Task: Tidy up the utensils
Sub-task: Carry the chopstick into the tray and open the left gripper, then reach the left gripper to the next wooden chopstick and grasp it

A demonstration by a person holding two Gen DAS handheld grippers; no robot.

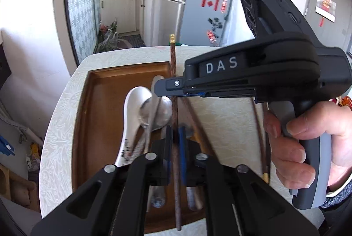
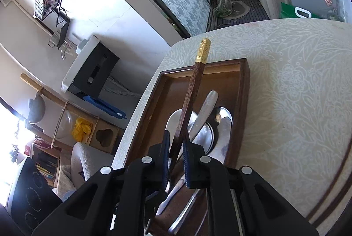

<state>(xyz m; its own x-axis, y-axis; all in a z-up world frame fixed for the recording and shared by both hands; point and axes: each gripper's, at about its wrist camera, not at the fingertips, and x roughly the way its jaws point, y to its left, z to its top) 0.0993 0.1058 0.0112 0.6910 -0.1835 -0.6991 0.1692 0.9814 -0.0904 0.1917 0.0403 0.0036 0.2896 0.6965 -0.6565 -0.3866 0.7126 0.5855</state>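
While both grippers pinch one chopstick [image 1: 175, 148] over the tray [image 1: 96, 108], the hand-over needs care. The left gripper [image 1: 175, 137] is clamped low on the shaft; the right gripper [image 2: 177, 148] is closed on it further up, toward the gold cap [image 2: 203, 51]. Let one side release fully before the other carries it, keep the stick level, and lay it parallel beside the spoons [image 1: 136, 112] rather than across them.
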